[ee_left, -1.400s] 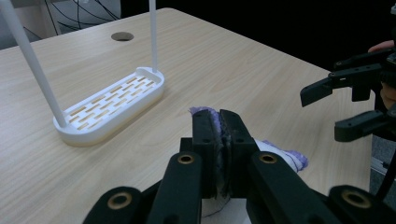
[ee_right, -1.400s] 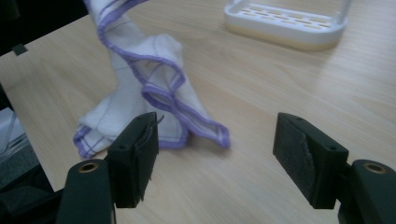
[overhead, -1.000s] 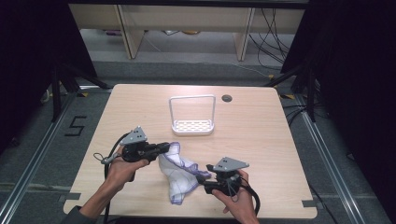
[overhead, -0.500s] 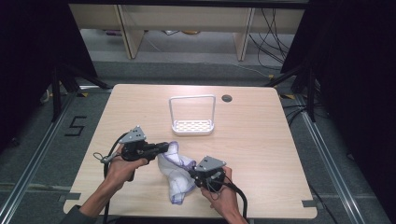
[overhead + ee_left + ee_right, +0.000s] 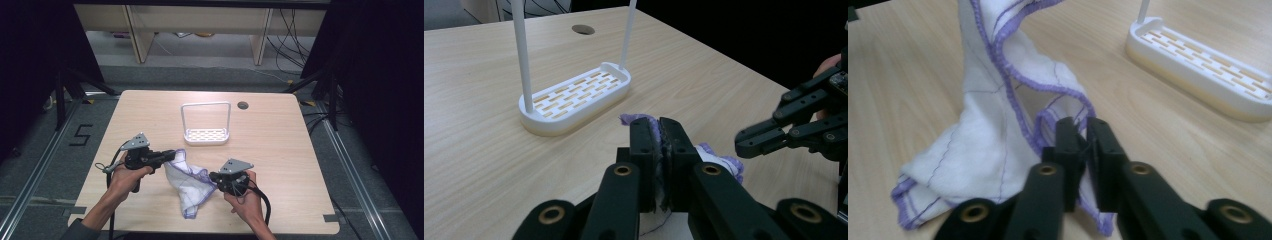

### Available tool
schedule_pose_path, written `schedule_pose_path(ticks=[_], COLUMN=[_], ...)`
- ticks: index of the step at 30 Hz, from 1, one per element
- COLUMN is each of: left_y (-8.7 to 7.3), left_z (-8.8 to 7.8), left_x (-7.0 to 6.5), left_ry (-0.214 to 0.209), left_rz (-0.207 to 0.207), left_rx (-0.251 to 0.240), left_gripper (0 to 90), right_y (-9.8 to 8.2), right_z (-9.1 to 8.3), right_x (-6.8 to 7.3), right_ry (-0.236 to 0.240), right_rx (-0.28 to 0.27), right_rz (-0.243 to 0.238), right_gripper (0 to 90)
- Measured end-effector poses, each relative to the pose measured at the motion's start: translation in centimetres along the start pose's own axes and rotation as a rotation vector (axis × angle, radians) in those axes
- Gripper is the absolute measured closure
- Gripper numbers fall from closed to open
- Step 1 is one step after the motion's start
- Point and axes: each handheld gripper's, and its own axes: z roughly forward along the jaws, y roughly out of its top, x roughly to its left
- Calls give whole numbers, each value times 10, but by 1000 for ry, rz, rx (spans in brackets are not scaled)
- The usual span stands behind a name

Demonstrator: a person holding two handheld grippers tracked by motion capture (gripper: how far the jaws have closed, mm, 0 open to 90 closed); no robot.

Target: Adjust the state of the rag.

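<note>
Two-handed cloth handling here, and both grips look set. The white cloth with purple hem [image 5: 187, 184] lies on the wooden table [image 5: 280, 150] near its front edge, between the two hands, partly lifted at the left end and trailing down to the board at the bottom. The left gripper [image 5: 659, 150] is clenched on an upper corner of it; in the left gripper view you can see purple edging squeezed between the pads. The right gripper [image 5: 1084, 145] has just been closing, and in the right gripper view its jaws pinch the purple hem at the cloth's right side, with a sliver of fabric between them.

My take on doing this step well: the aim looks like spreading the cloth out, so check that the right grip has real fabric and not just the hem thread before pulling. It looks like a thin bite, so I'd tug gently first. Then move the hands apart evenly and lift together so the bunched lower part unfolds instead of dragging on the table. Keep both grips tight, since a slip on either side drops you back to a heap.

The white slotted rack with the wire hoop [image 5: 206, 135] stands farther back, well apart from the cloth, so there's room to spread without bumping it
</note>
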Motion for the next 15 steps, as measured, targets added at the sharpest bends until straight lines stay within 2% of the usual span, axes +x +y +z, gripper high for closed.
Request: schedule_pose_path(ticks=[1,2,4,6,10,13,15], left_y=[0,0,0,0,-1,-1,-3], left_z=[0,1,1,1,2,2,4], left_x=[0,-1,-1,-1,-1,-1,1], left_ry=[0,-4,-5,-7,-15,-15,-17], left_rz=[0,0,-1,-3,-7,-7,-16], left_rx=[0,1,-1,0,5,8,14], left_gripper=[849,849,849,849,849,849,849], right_y=[0,2,4,7,10,11,9], right_z=[0,6,10,14,25,31,43], right_x=[0,1,4,8,8,8,7], right_ry=[0,5,14,13,12,25,11], right_rx=[0,6,7,3,29,41,79], right_rz=[0,-7,-16,-12,-34,-15,-39], right_gripper=[787,724,692,690,689,668,695])
